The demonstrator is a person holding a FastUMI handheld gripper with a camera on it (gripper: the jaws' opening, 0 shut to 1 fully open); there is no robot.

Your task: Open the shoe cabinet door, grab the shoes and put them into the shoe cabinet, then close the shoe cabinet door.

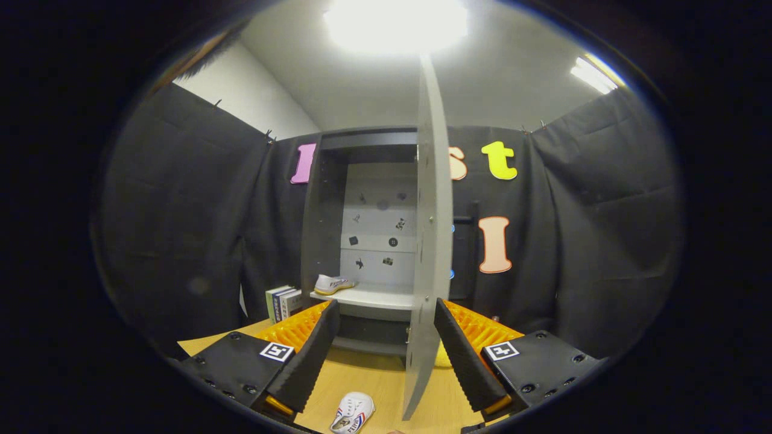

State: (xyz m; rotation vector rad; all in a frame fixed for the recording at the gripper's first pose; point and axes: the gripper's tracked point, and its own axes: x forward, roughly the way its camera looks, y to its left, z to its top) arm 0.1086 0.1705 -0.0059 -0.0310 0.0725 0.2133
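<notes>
The shoe cabinet (pixel 368 229) stands ahead of me with its door (pixel 431 241) swung wide, edge-on to me. The door's lower edge passes between my fingers, closer to the right one. One white shoe (pixel 333 283) rests on the cabinet's white shelf (pixel 374 296), toward its left end. A second white shoe (pixel 353 413) lies on the wooden table (pixel 374 377), low between my fingers. My gripper (pixel 383 337) is open, and neither finger presses on anything.
A few books (pixel 283 302) stand on the table left of the cabinet. A yellow object (pixel 442 357) peeks out behind the door's lower edge by my right finger. Black cloth walls close in both sides.
</notes>
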